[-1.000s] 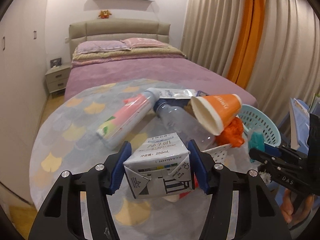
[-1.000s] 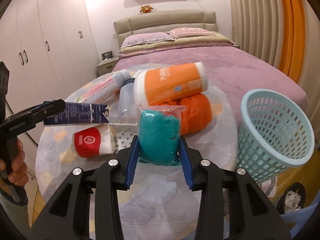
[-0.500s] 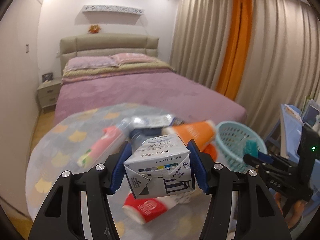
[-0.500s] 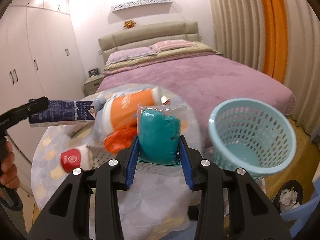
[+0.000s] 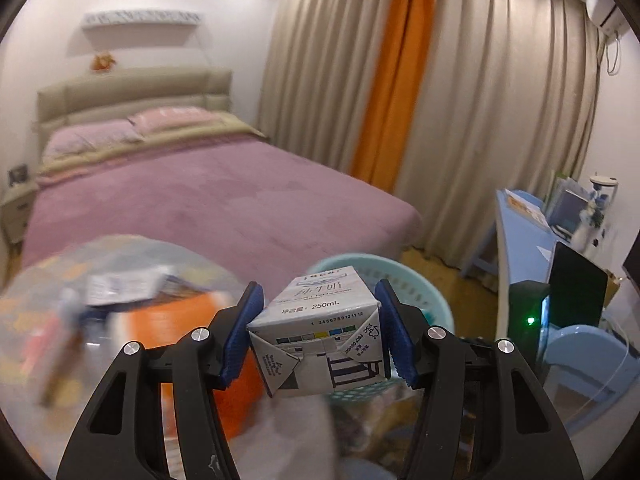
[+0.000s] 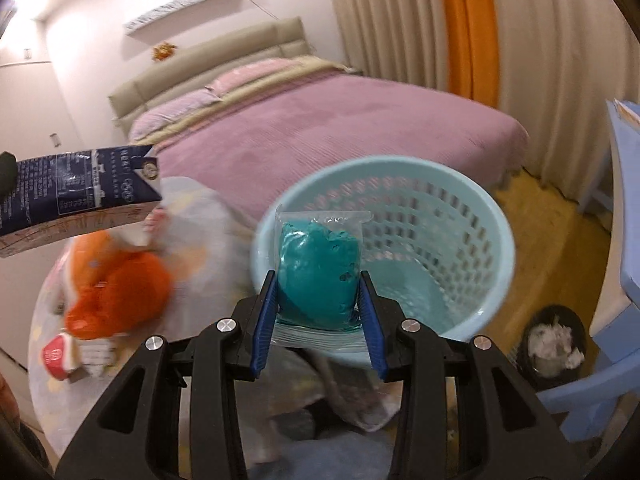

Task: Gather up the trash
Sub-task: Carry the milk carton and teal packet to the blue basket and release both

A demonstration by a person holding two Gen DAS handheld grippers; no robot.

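My left gripper [image 5: 318,336] is shut on a white 250 mL milk carton [image 5: 318,340] and holds it in the air in front of the light blue mesh basket [image 5: 436,300]. The carton also shows in the right wrist view [image 6: 76,196] at the left. My right gripper [image 6: 318,308] is shut on a clear bag of teal putty [image 6: 318,272] and holds it over the near rim of the basket [image 6: 472,200]. More trash lies blurred on the round table: an orange cup [image 5: 176,324], an orange crumpled bag [image 6: 120,296] and a red-and-white cup [image 6: 60,356].
The table with a patterned cloth [image 6: 200,216] is at the left. A bed with a purple cover [image 5: 200,200] is behind it. A blue desk [image 5: 520,232] and a blue chair [image 6: 580,396] stand at the right. A small black bin with paper [image 6: 554,344] sits on the floor.
Both grippers have swung right and away from the table with their loads. The basket now lies right in front of both of them. The trash pile has slid to the left.
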